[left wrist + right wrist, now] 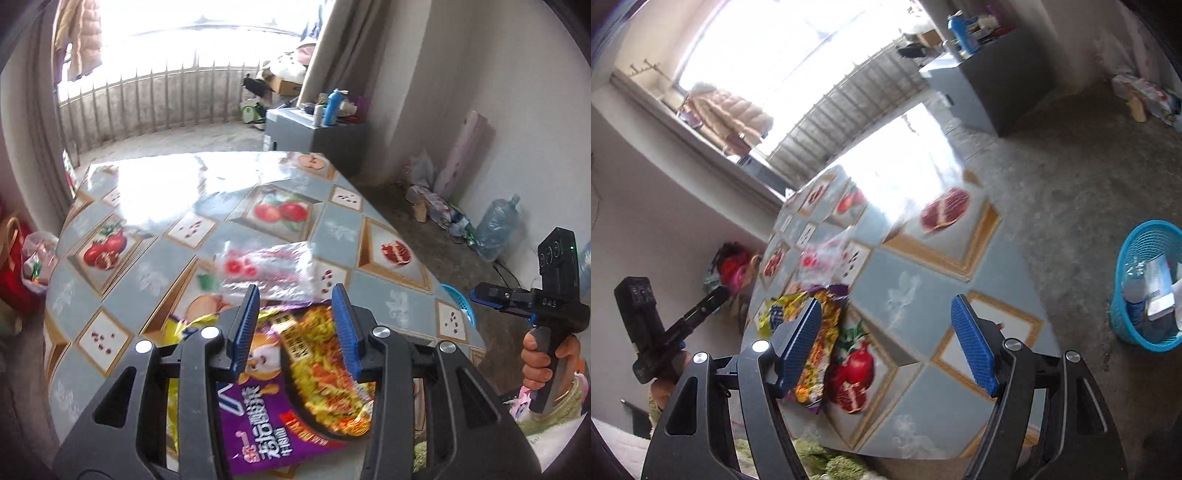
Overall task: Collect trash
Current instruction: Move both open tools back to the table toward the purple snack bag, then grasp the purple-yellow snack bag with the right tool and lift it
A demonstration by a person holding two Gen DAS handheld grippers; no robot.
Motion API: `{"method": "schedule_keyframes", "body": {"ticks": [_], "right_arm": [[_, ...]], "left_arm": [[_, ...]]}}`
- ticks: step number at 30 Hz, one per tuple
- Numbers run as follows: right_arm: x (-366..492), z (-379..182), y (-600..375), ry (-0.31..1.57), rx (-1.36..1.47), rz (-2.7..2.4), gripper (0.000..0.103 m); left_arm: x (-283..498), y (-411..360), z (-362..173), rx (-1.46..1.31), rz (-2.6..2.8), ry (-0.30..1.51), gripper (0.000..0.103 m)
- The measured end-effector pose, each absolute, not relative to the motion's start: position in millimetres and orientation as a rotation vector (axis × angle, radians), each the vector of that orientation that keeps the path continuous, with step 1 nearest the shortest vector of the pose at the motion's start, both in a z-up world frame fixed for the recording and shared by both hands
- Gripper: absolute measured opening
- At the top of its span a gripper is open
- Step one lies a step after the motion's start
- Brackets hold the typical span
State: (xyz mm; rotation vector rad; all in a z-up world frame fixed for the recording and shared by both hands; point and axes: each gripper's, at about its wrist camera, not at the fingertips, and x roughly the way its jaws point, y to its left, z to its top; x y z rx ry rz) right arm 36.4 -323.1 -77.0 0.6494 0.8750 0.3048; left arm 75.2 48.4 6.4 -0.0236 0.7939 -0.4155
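We look across the table (388, 295), its fruit-print cloth filling most of both views, and off its right side on the floor sits the blue basket (1145, 284). It already holds a few pieces, a clear bottle and something flat and pale among them, so by our reading part of the collecting is done.

What is left lies on the cloth. The purple wrapper (295, 387) is the big one, lying flat near the table's near edge, well apart from the basket. Its long axis runs away from us toward the window in the left wrist view, and the printed text reads sideways there. Under its left side pokes a yellow wrapper (177, 332), crumpled, so we cannot tell which way it points. Just beyond them rests a clear bag (266, 266) with red print, lying crosswise to the purple one.

Now the tools. Our left gripper (295, 325) hangs over the purple wrapper's far end with its jaws partway apart and empty; the pads frame the wrapper in the picture but do not press it. Our right gripper (890, 343) hangs over bare cloth just right of the wrappers, jaws spread wide, empty too.

So we judge three pieces are still to go, and neither is yet gripped. The frames are blurred, so finer detail escapes us.
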Motion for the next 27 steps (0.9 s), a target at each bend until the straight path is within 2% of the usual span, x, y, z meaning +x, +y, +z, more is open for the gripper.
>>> {"method": "schedule_keyframes", "body": {"ticks": [3,9,12,15,21,23,27], "right_arm": [[40,-82,-284,0.956,0.629,0.386,0.064],[46,-103,-225,1.145,0.553,0.444,0.053],[47,-110,-209,1.214,0.506,0.422,0.050],[51,-117,-205,1.258,0.513,0.410,0.042],[55,-118,-199,1.273,0.509,0.369,0.015],[59,-117,-210,1.260,0.528,0.331,0.011],[74,-112,-246,1.195,0.543,0.229,0.009]], "left_arm": [[74,76,-11,-0.080,-0.358,0.812,0.037],[83,113,-49,-0.141,-0.251,0.855,0.020],[94,123,-67,-0.143,-0.221,0.867,0.013],[103,128,-87,-0.206,-0.230,0.937,0.008],[95,120,-102,-0.230,-0.259,1.007,0.005],[91,118,-101,-0.254,-0.296,1.030,0.005],[80,103,-100,-0.288,-0.417,1.081,0.005]]}}
